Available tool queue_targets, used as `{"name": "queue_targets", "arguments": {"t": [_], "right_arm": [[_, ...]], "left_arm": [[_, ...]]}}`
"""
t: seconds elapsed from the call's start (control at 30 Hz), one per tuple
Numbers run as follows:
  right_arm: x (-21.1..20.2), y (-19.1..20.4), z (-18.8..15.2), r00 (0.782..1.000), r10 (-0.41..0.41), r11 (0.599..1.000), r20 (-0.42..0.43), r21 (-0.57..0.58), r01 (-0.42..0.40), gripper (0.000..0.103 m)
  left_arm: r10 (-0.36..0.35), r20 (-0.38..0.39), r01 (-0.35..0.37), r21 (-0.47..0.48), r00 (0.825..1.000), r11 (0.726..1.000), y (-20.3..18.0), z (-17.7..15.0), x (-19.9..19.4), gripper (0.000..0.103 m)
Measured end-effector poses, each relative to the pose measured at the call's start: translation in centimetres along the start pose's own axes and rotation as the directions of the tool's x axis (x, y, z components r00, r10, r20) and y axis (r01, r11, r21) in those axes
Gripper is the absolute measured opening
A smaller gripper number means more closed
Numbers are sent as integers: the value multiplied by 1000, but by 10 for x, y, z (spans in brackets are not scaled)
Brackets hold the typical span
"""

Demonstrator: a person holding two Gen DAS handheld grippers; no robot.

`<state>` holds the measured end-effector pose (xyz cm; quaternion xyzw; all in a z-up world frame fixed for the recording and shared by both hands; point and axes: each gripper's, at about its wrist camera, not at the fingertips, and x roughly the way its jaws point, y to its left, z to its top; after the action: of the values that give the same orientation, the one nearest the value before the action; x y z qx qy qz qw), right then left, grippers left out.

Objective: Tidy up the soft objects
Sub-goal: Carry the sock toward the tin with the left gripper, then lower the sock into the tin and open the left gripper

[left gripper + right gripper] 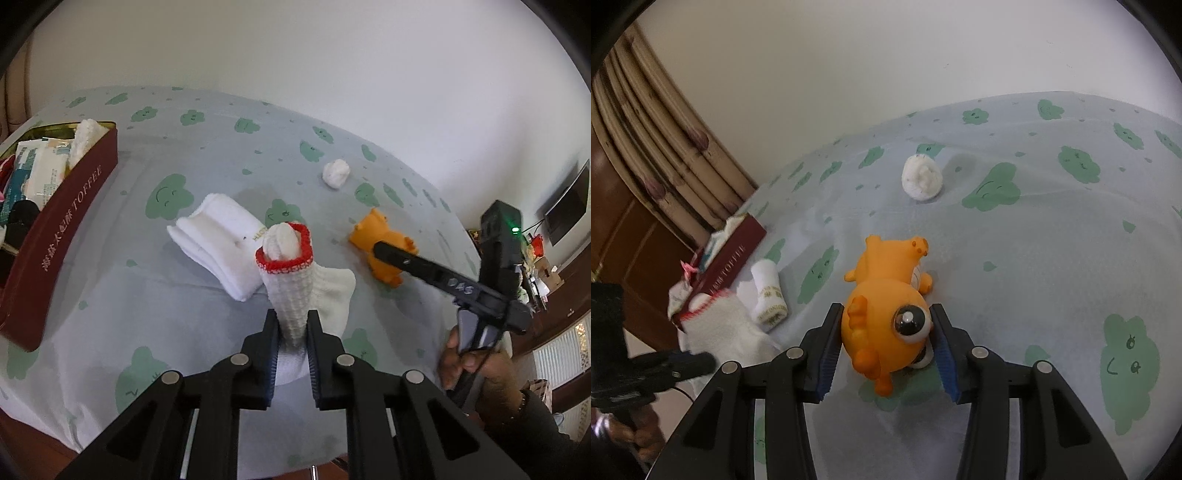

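My left gripper [292, 321] is shut on a white knit glove with a red cuff [291, 280], held upright over the bed; the glove also shows in the right wrist view [720, 325]. My right gripper [886, 314] is closed around an orange rubber toy animal [886, 314] lying on the sheet; the toy also shows in the left wrist view [384, 254]. A folded white sock [218, 240] lies behind the glove. A small white balled sock [921, 177] lies farther back.
A dark red toffee tin [62, 236] holding tissue packs and soft items stands at the left of the bed. The green-patterned sheet [1052, 258] covers the bed. Curtains [665, 147] and a wooden cabinet are beyond the bed's left side.
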<state>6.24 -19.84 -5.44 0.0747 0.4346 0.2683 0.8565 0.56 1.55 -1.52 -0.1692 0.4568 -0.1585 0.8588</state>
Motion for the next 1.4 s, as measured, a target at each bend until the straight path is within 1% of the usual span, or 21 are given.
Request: {"name": "queue_targets", "arguments": {"t": [0.17,0.23,0.4,0.57,0.67,0.8,0.9,1.0,1.17,1.23,1.4], "right_arm": [[-2,6,-3,1000,-4,999,14,-42,5,41],[-1,7,-3,1000,-8,999,13,-48,8,41],[-5,9,-5,1000,-11,999,24,-44,12,41],[-15,14,-17,999,-21,999,27,-41,22,41],[-18,16,-23,999,-30,999,26,-44,31,41],[-20,12,-24,999,-33,999,32,-19,34,41],[-20,9,-23,999,-35,999,31,-1,35,41],[-18,11,-24,999,-47,999,24,-10,47,41],[-17,12,-24,999,-49,999,16,-10,49,41],[-17,10,-24,999,-44,999,16,-2,44,42],[-17,10,-24,999,-45,999,11,-4,45,42]], "left_arm": [[-11,14,12,-30,1000,999,0,0,-15,14],[-4,20,5,-40,1000,999,2,0,-22,14],[3,45,0,-57,999,998,8,-5,-40,14],[7,72,-1,-80,997,997,16,-10,-59,14],[16,89,-7,-97,996,995,24,-14,-73,14],[33,104,-19,-128,994,992,41,-19,-91,14],[55,122,-34,-165,991,986,58,-22,-107,14],[75,144,-46,-192,987,980,75,-22,-124,14],[129,179,-88,-220,975,971,103,-5,-146,14],[166,190,-124,-214,968,969,115,7,-151,14],[220,184,-183,-203,958,962,140,32,-144,14]]}}
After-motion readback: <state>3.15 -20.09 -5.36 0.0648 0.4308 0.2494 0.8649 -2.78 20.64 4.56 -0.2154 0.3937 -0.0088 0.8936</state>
